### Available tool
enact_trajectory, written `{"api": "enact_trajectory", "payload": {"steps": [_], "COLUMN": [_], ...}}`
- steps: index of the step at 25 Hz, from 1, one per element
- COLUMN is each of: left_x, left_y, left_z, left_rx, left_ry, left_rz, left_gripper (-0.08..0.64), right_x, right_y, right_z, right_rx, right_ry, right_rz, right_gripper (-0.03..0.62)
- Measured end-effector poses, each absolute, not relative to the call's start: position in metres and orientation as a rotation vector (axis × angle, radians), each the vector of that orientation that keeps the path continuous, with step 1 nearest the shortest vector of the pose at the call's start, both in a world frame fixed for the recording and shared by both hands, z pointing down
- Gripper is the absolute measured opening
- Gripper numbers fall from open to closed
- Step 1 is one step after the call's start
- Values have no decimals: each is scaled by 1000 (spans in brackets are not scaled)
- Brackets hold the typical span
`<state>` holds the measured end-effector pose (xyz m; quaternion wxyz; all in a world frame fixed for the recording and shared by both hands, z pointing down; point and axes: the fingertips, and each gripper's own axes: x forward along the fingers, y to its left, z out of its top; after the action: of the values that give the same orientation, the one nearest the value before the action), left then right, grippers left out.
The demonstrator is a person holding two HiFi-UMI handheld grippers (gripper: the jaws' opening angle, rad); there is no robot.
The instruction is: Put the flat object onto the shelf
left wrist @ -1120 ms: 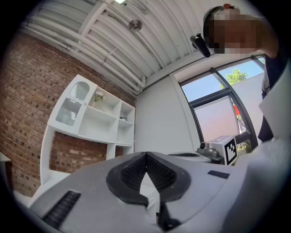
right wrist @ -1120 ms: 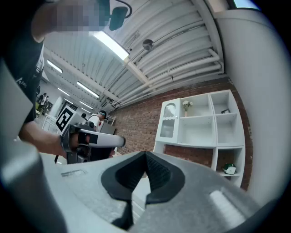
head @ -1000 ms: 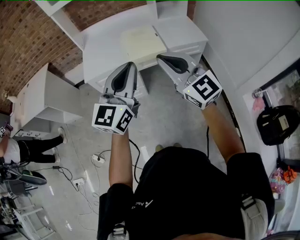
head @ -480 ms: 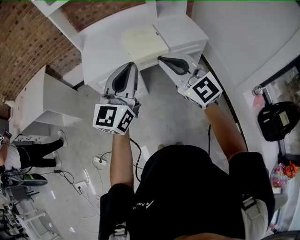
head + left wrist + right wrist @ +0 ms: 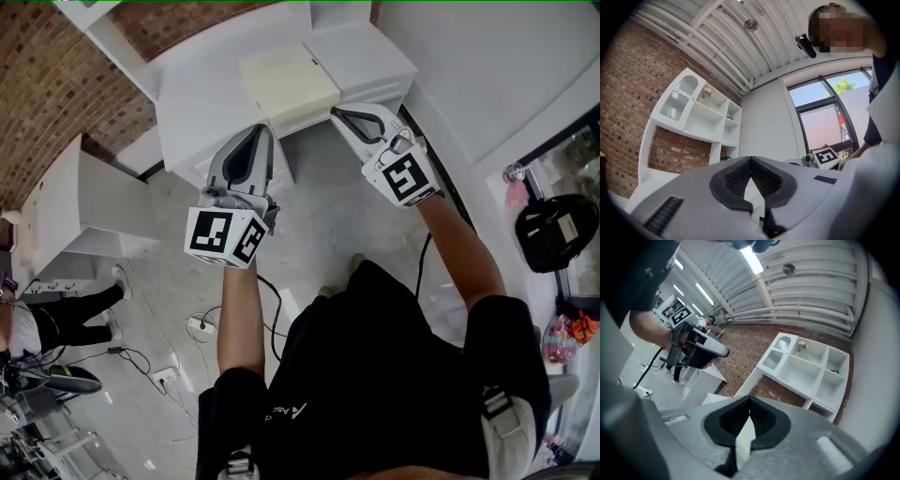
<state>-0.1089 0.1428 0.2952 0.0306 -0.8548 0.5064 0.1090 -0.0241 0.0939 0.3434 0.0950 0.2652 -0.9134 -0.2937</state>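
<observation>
The flat object, a cream slab (image 5: 286, 82), lies on the white table (image 5: 202, 89) ahead of me. My left gripper (image 5: 261, 128) hovers shut just short of the table's near edge, below the slab's near left corner. My right gripper (image 5: 336, 112) is shut too, its tips close to the slab's near right corner; contact cannot be told. In the left gripper view the jaws (image 5: 750, 160) meet with nothing between them. The white shelf unit (image 5: 701, 117) stands on the brick wall. In the right gripper view the closed jaws (image 5: 750, 400) show a cream strip (image 5: 746, 439) behind them, with the shelf unit (image 5: 806, 366) beyond.
A white drawer unit (image 5: 370, 61) adjoins the table on the right. A white cabinet (image 5: 84, 202) stands at the left. A person (image 5: 56, 314) stands at far left, with cables and a power strip (image 5: 197, 323) on the floor. A black bag (image 5: 548, 234) sits at the right.
My right gripper has moved forward and to the right, toward the slab's near right corner. The left gripper has stayed put. Both jaws remain shut.
</observation>
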Motion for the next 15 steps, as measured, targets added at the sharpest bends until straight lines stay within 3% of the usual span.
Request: {"api": "enact_trajectory", "payload": {"steps": [11, 15], "left_x": [-110, -106], "left_y": [76, 44], "left_z": [327, 337], "left_rx": [-2624, -2605], "left_ry": [1672, 1728], "left_rz": [252, 226], "left_gripper": [-2, -2], "right_x": [-12, -10], "right_y": [4, -30], "right_z": [420, 452], "right_rx": [755, 677], "right_ry": [-2397, -2287], "right_rz": [-1101, -1204], "right_gripper": [3, 85]}}
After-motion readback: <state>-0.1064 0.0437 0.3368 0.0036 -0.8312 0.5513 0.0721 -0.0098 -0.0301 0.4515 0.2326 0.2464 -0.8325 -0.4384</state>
